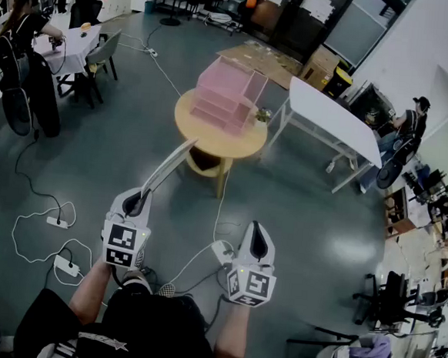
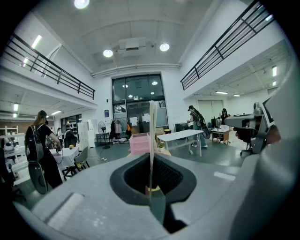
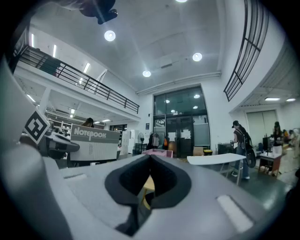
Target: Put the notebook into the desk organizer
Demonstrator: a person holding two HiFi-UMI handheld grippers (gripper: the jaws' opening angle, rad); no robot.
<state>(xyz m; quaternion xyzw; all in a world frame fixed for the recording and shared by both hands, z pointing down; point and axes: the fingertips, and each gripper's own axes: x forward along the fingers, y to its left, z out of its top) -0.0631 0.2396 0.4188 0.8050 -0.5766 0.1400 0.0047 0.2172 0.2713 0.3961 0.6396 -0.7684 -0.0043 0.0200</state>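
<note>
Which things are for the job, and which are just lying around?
For the job:
notebook
left gripper, shut on it
pink desk organizer

Just lying about:
white table
power strip on the floor
cardboard boxes

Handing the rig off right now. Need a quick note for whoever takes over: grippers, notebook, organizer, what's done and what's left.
Left gripper: shut on the thin grey-and-white notebook, which it holds in the air, short of the table.
Right gripper: shut, nothing in it.
Pink translucent desk organizer: stands on the round wooden table ahead of both grippers.
Done: the notebook is in hand.
Left: walk up to the table, slot the notebook into the organizer, let go.
</note>
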